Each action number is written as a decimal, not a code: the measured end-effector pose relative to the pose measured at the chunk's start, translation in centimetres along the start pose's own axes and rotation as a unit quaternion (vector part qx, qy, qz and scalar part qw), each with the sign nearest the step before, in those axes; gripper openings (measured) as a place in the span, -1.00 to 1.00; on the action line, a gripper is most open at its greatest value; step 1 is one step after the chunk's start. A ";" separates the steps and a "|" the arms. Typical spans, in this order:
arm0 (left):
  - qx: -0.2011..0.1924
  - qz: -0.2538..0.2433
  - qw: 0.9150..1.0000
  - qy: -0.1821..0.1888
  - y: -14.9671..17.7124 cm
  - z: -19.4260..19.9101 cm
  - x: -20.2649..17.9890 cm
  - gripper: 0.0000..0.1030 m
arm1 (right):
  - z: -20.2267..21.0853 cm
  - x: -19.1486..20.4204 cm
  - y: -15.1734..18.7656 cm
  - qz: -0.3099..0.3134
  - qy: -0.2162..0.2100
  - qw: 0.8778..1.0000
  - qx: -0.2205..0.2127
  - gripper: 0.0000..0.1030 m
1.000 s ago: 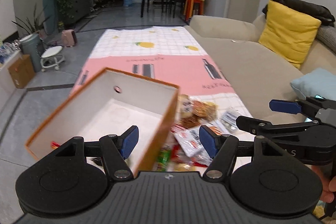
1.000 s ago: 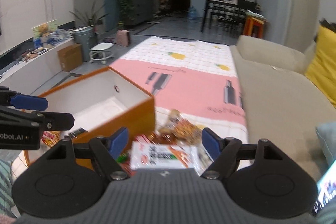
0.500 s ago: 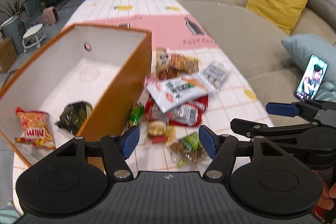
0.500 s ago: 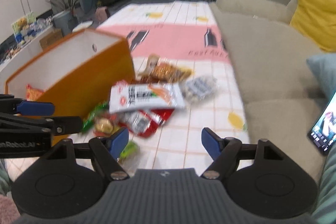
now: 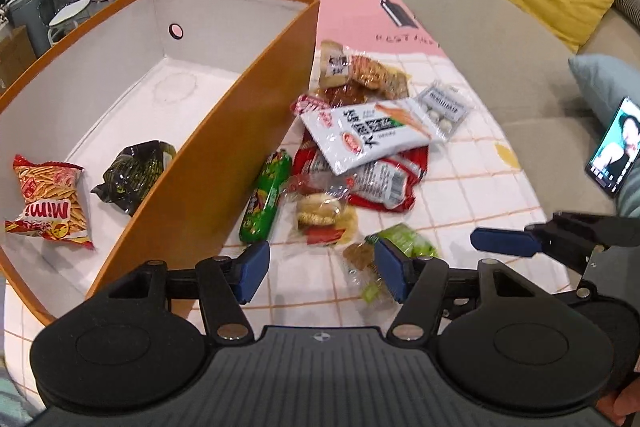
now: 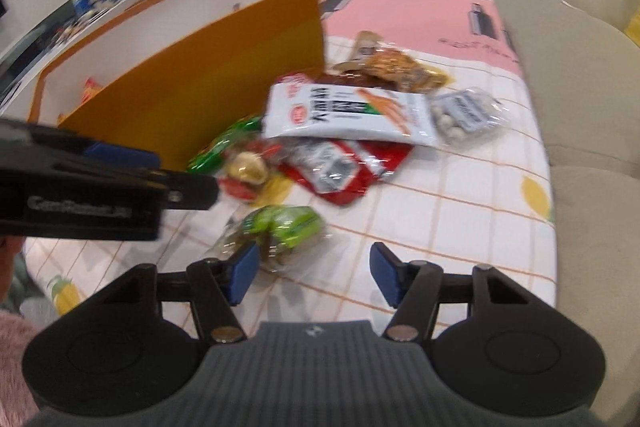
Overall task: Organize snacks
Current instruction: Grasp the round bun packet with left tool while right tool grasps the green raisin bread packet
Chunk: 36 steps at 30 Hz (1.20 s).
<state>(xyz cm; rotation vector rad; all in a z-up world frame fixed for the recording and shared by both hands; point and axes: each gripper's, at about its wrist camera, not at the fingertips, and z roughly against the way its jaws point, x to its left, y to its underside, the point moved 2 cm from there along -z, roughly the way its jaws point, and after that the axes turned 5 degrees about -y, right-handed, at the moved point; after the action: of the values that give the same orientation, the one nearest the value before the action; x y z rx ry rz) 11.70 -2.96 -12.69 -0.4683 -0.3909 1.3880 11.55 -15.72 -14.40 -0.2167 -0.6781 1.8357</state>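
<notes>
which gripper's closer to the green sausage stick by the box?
Left. The left gripper hangs just short of the green sausage stick; the right gripper, jaws closing on nothing, sits farther right, near the green-wrapped snack.

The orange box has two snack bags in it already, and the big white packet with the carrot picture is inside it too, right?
Not quite. The orange box does hold two bags, but the left wrist view shows the white carrot packet lying outside it, on top of the snack pile on the checked tablecloth.
</notes>
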 end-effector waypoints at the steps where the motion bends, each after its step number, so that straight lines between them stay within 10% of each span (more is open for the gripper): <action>1: 0.002 -0.005 1.000 -0.005 0.1 -0.1 -0.1 0.39 | -0.2 0.3 0.0 0.010 -0.003 1.000 0.001 0.27; 15: 0.015 0.003 1.000 -0.014 0.2 -1.2 0.7 0.37 | -3.2 3.2 -0.5 0.101 -0.040 0.994 -0.010 0.30; 36: -0.006 -0.022 1.000 0.000 0.0 -1.7 -0.9 0.37 | -1.0 -4.1 -0.4 -0.078 0.056 0.995 0.015 -0.07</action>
<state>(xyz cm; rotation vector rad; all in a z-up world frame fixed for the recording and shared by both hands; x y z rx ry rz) 12.49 -3.96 -14.10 -0.4664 -0.4084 1.3432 13.82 -19.03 -15.71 -0.2397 -0.5732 1.6696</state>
